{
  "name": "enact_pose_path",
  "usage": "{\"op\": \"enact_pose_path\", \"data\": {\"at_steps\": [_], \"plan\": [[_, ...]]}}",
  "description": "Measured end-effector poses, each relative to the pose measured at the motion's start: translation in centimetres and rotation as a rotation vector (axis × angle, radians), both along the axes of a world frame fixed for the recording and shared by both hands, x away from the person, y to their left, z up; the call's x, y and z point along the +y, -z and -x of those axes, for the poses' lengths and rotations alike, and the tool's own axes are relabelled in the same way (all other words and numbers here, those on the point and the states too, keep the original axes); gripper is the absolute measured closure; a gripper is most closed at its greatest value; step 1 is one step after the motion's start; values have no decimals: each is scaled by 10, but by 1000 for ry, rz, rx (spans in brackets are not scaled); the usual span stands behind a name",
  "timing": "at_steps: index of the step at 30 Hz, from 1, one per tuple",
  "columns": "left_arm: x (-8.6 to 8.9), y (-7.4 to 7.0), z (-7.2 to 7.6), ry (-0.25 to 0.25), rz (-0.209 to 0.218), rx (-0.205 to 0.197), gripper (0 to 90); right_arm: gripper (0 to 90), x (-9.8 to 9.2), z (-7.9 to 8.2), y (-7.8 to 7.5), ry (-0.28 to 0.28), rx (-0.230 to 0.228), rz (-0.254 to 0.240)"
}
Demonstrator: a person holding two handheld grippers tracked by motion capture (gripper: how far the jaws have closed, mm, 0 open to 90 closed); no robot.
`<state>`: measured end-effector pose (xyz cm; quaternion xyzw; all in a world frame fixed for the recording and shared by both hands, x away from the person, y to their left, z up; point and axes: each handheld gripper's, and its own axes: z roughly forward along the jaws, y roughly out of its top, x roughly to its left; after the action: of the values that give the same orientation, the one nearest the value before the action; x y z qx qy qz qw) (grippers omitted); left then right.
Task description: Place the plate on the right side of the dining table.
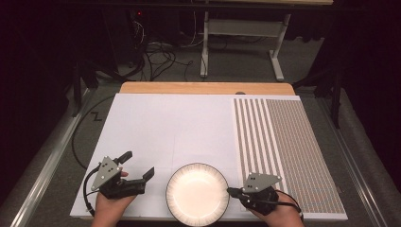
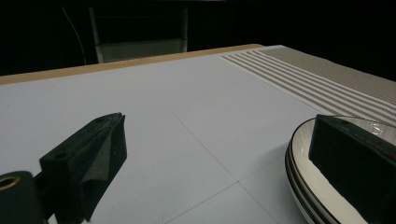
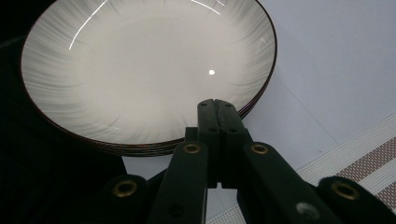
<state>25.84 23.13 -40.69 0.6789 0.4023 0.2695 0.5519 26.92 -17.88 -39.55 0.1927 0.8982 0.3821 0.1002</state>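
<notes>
A stack of shallow white plates (image 1: 197, 194) with dark rims and grey streaks sits at the front middle of the white sheet. My left gripper (image 1: 138, 164) is open just left of the stack, with nothing between its jaws. In the left gripper view (image 2: 219, 154), its right jaw stands in front of the plates' rim (image 2: 299, 158). My right gripper (image 1: 230, 191) is shut, jaws pressed flat together, tips at the stack's right rim. In the right gripper view the closed tips (image 3: 217, 106) overlap the edge of the top plate (image 3: 140, 74); I cannot tell if they touch it.
A white sheet (image 1: 175, 127) covers most of the table. A brown-and-white striped mat (image 1: 283, 142) lies along its right side. The wooden table edge (image 1: 203, 88) runs along the back. Beyond it are floor cables (image 1: 161, 52) and a table frame (image 1: 241, 28).
</notes>
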Motion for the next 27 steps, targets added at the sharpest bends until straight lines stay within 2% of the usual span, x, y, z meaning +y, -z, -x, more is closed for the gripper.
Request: {"op": "enact_pose_path", "data": {"at_steps": [27], "plan": [[2, -1, 1, -5, 13, -7, 49, 900, 8, 0, 0, -7, -4, 7]]}}
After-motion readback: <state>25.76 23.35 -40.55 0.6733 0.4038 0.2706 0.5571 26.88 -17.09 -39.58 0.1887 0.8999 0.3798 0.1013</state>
